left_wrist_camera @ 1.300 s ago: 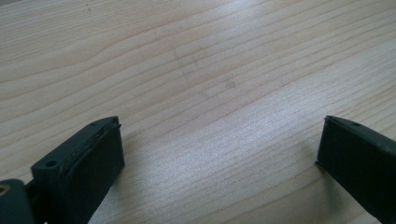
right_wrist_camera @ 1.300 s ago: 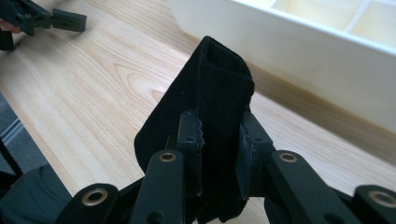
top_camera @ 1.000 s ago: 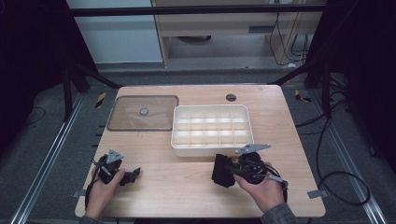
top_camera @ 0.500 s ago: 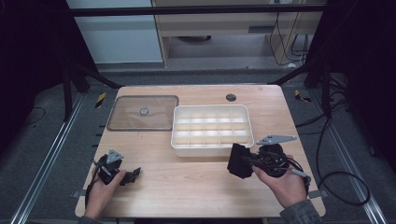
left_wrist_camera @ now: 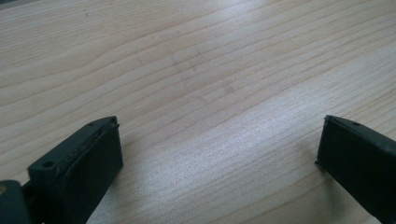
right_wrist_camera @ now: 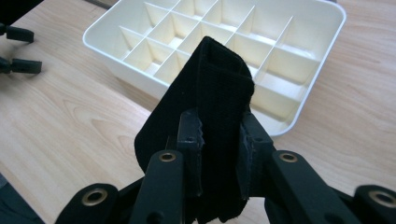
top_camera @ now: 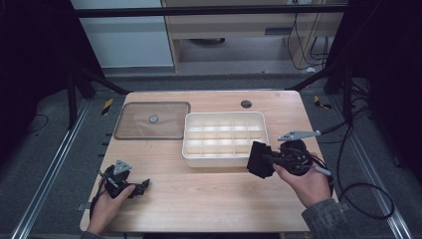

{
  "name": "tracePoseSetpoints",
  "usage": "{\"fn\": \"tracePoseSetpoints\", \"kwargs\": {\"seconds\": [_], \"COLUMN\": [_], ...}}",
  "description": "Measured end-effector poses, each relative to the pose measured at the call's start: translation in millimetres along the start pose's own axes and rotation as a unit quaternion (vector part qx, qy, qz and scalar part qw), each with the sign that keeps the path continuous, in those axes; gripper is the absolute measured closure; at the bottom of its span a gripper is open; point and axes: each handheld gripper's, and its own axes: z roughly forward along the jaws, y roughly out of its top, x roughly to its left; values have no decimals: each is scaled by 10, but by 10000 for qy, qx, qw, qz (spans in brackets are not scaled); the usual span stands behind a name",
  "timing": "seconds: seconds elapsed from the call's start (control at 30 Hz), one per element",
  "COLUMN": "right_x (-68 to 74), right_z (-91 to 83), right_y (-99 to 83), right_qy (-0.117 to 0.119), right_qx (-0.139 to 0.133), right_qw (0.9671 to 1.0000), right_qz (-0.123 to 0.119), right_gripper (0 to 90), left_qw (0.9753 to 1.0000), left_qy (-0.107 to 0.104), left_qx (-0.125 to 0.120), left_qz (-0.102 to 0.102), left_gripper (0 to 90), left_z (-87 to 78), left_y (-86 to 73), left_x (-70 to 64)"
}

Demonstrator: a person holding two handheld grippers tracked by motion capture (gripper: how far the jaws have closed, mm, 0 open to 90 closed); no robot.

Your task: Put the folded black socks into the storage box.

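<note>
Your left gripper (top_camera: 142, 186) sits low at the near left of the table (top_camera: 209, 199), your hand (top_camera: 107, 206) wrapped around it. In the left gripper view its jaws stand wide apart with only bare wood grain between them; they pinch nothing and lie close over the tabletop.

Farther back on the left, a clear lid (top_camera: 152, 120) lies flat on the table, a small round knob at its middle. Just beside it to the right stands the white tray (top_camera: 225, 158), an open box split into rows of small compartments. The lid's edge and the tray's wall look very close, but you cannot tell from above whether they touch.

A small dark hole (top_camera: 246, 104) marks the table behind the tray.

At the tray's near right corner your right gripper (top_camera: 263, 160) is held up by your right hand (top_camera: 306, 181). Its jaws are pressed onto a folded black cloth (right_wrist_camera: 210, 93), which sticks up between them and flares out to one side. In the right gripper view the cloth (top_camera: 259, 159) hangs in front of the tray (right_wrist_camera: 322, 18), over its near rim, and covers part of the closest compartments; whether it touches the tray cannot be told. A cable runs from this gripper off the table's right edge.
</note>
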Motion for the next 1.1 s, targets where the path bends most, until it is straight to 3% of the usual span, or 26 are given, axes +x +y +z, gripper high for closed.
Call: {"fn": "tracePoseSetpoints", "kwargs": {"seconds": [0.47,0.83,1.1], "right_x": [-156,-282,-416], "right_z": [-49,34,207], "right_y": [416,611,739], "right_qy": [-371,-550,-706], "right_qx": [104,246,430], "right_qw": [9990,9980,9964], "right_qz": [-207,-199,-174], "right_gripper": [738,737,736], "left_qw": [10000,10000,10000], "left_qy": [-4,-5,-9], "left_qx": [16,29,17], "left_qz": [42,59,46], "left_gripper": [0,0,0], "left_z": [-19,-23,-22], "left_y": [-15,-16,-18], "left_x": [-15,-14,-17]}}
